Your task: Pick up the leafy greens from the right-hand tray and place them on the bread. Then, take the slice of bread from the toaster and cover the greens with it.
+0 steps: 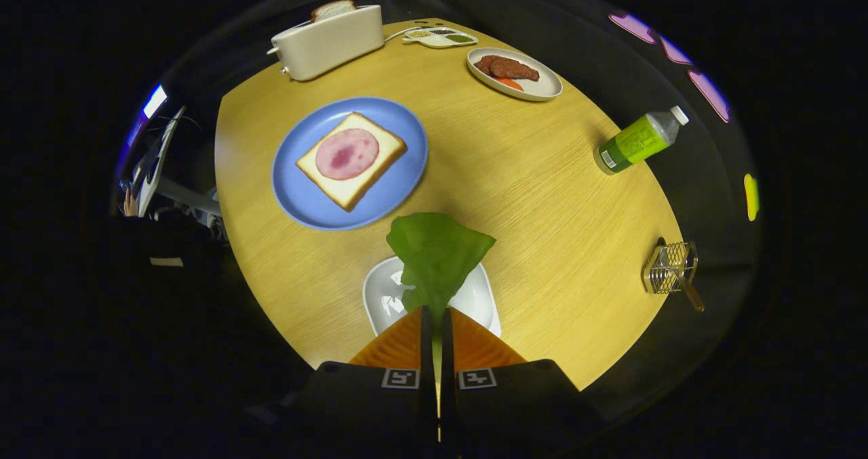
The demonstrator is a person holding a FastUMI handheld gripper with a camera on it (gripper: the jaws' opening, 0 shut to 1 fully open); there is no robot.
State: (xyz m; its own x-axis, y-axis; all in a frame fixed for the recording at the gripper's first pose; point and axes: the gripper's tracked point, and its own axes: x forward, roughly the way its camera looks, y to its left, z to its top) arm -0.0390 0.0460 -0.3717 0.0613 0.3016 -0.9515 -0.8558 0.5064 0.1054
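I had the hand-held gripper (437, 310) pinched shut on the lettuce leaf (437, 252) w/ thin edge grip above white tray (380, 296), so it risked slipping before reaching bread slice w/ ham (350, 159).

Gripper (437, 313) clamped tight on the lettuce leaf (437, 255), both fingers pinching its stem end, the leaf standing up over the white tray (485, 296). Just beyond, the blue plate (298, 194) carries a bread slice (380, 148) topped with a round of ham (347, 154). Farther back, the white toaster (329, 42) has a slice of bread (332, 9) poking out. A green bottle (641, 140) lies on the wooden table (529, 194) off to the right.
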